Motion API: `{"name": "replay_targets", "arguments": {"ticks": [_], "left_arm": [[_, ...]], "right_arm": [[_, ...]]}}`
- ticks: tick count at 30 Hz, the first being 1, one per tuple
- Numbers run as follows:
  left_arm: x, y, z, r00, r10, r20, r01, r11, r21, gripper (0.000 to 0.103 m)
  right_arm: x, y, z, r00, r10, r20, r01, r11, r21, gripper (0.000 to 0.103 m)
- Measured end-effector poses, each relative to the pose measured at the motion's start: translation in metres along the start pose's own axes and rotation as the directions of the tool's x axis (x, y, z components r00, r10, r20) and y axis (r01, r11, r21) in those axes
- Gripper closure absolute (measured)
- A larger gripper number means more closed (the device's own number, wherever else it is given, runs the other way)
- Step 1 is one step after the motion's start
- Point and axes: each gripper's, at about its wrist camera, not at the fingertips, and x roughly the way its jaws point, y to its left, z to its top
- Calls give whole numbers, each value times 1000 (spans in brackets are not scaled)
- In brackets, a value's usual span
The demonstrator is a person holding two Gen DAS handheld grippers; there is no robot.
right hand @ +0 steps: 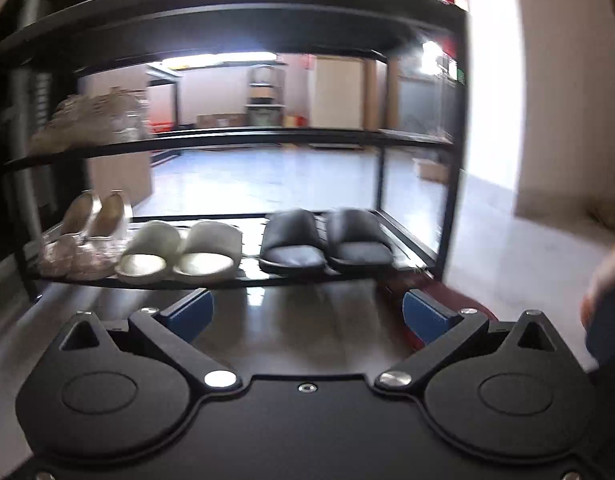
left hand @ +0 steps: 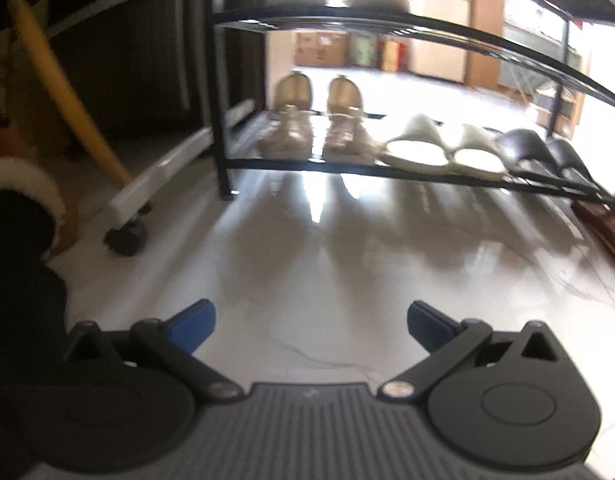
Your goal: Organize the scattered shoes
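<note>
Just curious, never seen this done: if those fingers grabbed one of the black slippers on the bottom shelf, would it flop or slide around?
The black slippers look soft and padded, so one would probably squash a little and bend rather than stay stiff. Open-backed and low, it seems light. Its surface shines, so it may be somewhat slippery, and it might slide easily along the shelf if pushed.

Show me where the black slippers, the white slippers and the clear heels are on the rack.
black slippers [right hand: 293,236]: right wrist view, strap of the left slipper.
white slippers [right hand: 213,240]: right wrist view, strap of the right slipper.
clear heels [left hand: 285,136]: left wrist view, toe of the left shoe.
</note>
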Motion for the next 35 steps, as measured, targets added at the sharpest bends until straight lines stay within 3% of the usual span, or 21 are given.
{"name": "replay_targets", "arguments": {"ticks": [7, 14, 17, 30, 35], "left_arm": [[-4, -41, 12, 997, -51, -64, 50, 999, -11, 0], [-11, -95, 19, 1000, 2, -28, 2, 987, 159, 0], [-12, -118, 23, 999, -30, -39, 37, 981, 189, 0], [2, -158, 32, 973, -151, -177, 162, 985, 54, 0], [-1, -157, 29, 977, -158, -145, 162, 986, 21, 1]], "right_arm": [[7, -34, -14, 996, -27, -89, 37, 993, 116, 0], [4, -46, -32, 989, 16, -146, 7, 988, 156, 0], [2, -44, -35, 991, 26, -129, -7, 989, 147, 0], [18, -58, -42, 983, 48, -179, -12, 980, 199, 0], [23, -67, -44, 980, 57, -193, -9, 970, 242, 0]]}}
